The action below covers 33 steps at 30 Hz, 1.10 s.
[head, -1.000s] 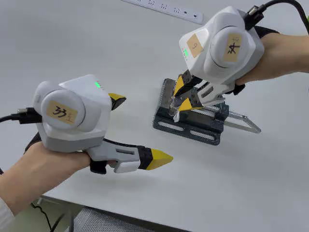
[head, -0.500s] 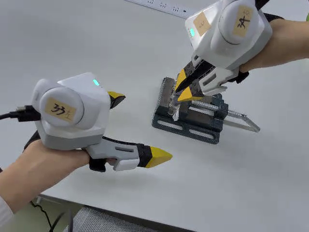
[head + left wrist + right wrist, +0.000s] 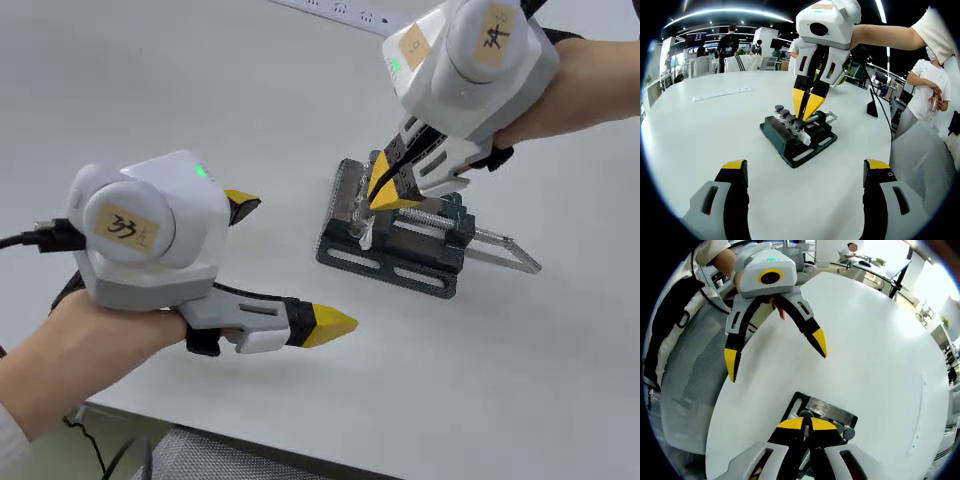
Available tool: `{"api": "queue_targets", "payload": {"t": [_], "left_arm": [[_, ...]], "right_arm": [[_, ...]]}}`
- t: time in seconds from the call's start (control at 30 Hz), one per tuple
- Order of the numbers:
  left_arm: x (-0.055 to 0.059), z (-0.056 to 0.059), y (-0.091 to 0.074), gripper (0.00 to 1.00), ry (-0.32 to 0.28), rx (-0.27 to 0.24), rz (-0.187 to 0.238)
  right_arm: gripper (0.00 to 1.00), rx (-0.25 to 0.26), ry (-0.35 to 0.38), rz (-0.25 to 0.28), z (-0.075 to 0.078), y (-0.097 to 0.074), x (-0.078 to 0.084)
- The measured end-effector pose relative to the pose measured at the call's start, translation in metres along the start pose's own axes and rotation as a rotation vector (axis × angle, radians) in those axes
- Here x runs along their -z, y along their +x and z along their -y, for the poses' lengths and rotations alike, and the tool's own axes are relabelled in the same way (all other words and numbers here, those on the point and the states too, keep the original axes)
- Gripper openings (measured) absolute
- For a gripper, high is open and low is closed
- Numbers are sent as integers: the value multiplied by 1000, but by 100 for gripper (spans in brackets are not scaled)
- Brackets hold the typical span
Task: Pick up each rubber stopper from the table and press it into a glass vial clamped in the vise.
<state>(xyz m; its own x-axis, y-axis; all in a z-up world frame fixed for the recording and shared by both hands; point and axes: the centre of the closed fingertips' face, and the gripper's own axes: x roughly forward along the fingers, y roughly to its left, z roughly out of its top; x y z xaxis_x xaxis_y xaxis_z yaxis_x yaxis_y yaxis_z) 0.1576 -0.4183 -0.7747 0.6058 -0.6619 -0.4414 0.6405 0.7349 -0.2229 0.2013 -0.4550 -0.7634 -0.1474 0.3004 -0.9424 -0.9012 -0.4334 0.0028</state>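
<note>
A dark vise (image 3: 395, 265) stands on the white table (image 3: 200, 90) with a short row of glass vials (image 3: 786, 114) clamped in it, dark rubber stoppers on their tops. My right gripper (image 3: 382, 195) hovers just above the vials, tilted down at them, its yellow tips shut with nothing visible between them. From the left gripper view, the right gripper (image 3: 805, 106) points at the row's near end. In its own view the right gripper (image 3: 807, 424) hangs over the vise (image 3: 832, 412). My left gripper (image 3: 290, 263) waits open and bare left of the vise.
The vise's screw handle (image 3: 505, 250) sticks out to the right. A white power strip (image 3: 345, 12) lies at the table's far edge. The table's near edge runs below my left hand. People and chairs stand beyond the round table.
My right gripper has lifted from the vials in the vise and now hangs a little above them, still shut. The left gripper has stayed where it was, open.
</note>
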Motion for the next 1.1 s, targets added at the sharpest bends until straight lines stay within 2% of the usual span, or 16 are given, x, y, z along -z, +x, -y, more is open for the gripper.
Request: {"api": "queue_targets", "payload": {"t": [0.3, 0.9, 1.1], "left_arm": [[2, 1, 0, 95, -5, 4, -5], [1, 1, 1, 94, -3, 9, -7], [1, 1, 1, 94, -5, 9, -7]], "right_arm": [[0, -7, -19, -11, -1, 3, 0], [0, -47, 17, -40, 2, 3, 2], [1, -35, 5, -51, 3, 2, 4]]}}
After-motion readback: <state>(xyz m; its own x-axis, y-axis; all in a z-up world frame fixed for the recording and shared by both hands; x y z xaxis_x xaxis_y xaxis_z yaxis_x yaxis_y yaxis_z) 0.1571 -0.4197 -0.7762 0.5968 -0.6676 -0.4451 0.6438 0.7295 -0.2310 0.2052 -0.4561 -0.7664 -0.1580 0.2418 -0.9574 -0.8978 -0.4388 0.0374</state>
